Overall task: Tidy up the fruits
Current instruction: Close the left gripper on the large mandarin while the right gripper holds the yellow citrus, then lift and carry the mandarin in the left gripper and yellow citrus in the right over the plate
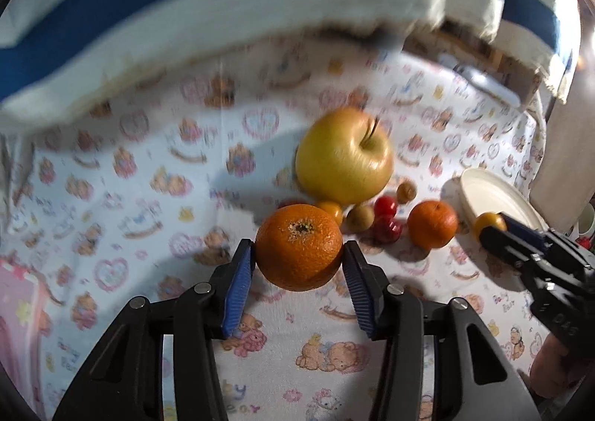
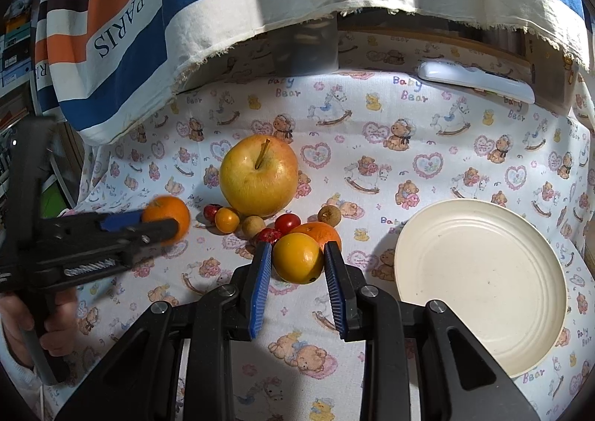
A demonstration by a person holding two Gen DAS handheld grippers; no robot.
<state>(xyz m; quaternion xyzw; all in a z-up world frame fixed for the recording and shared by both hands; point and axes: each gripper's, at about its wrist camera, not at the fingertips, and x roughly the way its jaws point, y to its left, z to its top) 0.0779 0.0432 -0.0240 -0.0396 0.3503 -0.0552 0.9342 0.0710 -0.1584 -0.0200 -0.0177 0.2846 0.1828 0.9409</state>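
On the left, the left gripper (image 1: pixel 298 252) had its blue pads pressed to either side of an orange (image 1: pixel 298 247), which it held just above the bear-printed cloth (image 1: pixel 130 175). Just behind it a big yellow apple (image 2: pixel 259 175) stood stem up, with a huddle of small fruits (image 2: pixel 256 224) at its foot: red, yellow and brown ones, close together. Next along, the right gripper (image 2: pixel 297 257) was narrowed onto a small yellow-orange fruit (image 2: pixel 297 258), with a second orange (image 2: pixel 320 234) right behind it on the cloth. Farthest right lay a cream plate (image 2: pixel 483 283), bare and well apart from the apple.
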